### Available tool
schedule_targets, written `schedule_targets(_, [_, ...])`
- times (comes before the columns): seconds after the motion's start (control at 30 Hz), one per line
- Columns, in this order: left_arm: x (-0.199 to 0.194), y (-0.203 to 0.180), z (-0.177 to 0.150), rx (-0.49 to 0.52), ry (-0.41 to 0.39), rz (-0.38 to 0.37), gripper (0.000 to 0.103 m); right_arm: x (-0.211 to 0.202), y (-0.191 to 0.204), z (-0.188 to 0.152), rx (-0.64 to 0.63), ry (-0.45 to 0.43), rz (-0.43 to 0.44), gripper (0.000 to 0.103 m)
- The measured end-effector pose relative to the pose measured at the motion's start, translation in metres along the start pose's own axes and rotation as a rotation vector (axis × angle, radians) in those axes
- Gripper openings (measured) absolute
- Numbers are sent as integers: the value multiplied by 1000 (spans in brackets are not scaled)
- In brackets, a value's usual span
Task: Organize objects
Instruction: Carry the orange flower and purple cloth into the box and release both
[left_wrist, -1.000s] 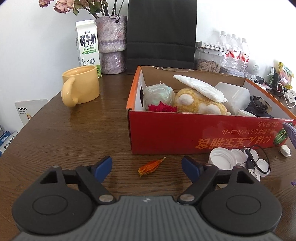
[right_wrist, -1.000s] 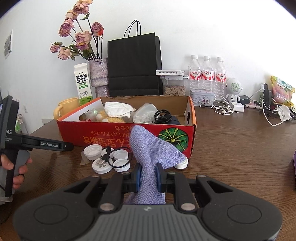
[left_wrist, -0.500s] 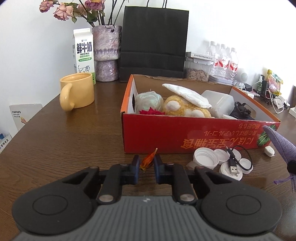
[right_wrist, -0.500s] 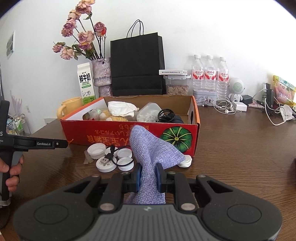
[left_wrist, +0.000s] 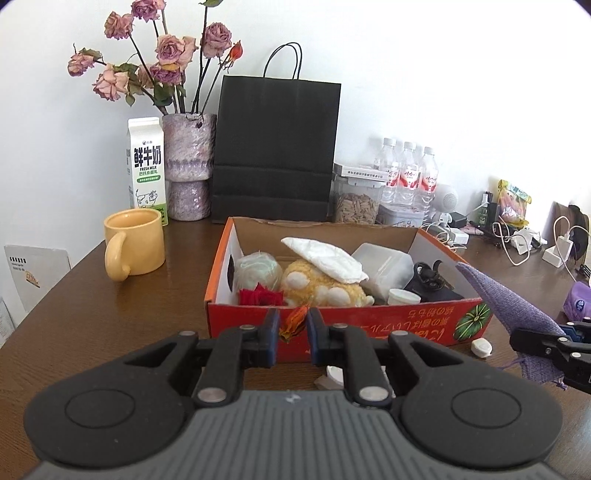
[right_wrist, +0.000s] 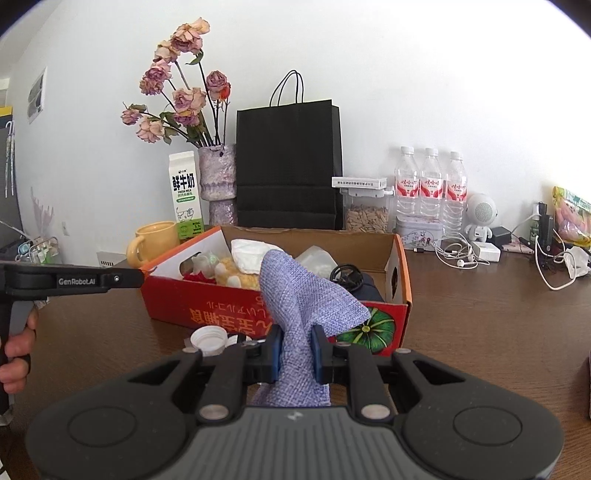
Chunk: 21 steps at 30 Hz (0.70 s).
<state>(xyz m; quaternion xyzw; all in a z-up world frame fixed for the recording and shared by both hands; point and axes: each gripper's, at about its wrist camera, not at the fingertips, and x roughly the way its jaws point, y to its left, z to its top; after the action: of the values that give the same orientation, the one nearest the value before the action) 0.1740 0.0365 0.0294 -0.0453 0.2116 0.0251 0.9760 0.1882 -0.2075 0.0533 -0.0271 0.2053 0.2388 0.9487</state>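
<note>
My left gripper (left_wrist: 290, 328) is shut on a small orange dried flower (left_wrist: 293, 322) and holds it in the air just before the near wall of the red cardboard box (left_wrist: 373, 326). The box holds a yellow plush toy (left_wrist: 321, 284), a red flower (left_wrist: 260, 296), a white cloth, a clear container and a black cable. My right gripper (right_wrist: 295, 350) is shut on a purple woven cloth (right_wrist: 299, 295), raised in front of the box (right_wrist: 221, 312). The cloth also shows at the right in the left wrist view (left_wrist: 509, 302).
White bottle caps (right_wrist: 208, 338) lie on the brown table before the box. A yellow mug (left_wrist: 135, 243), milk carton (left_wrist: 145, 166), vase of dried roses (left_wrist: 188, 166) and black paper bag (left_wrist: 275, 147) stand behind. Water bottles (right_wrist: 428, 184) and cables (right_wrist: 458, 251) are at the back right.
My left gripper closed on the orange flower on the table and lifted it up towards the box's near wall. My right gripper rose a little, still holding the purple cloth.
</note>
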Motion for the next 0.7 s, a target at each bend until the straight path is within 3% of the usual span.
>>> schedule_targets(0.7, [41, -34, 42, -22, -52, -35, 16, 60, 5, 61, -21, -95, 23, 15])
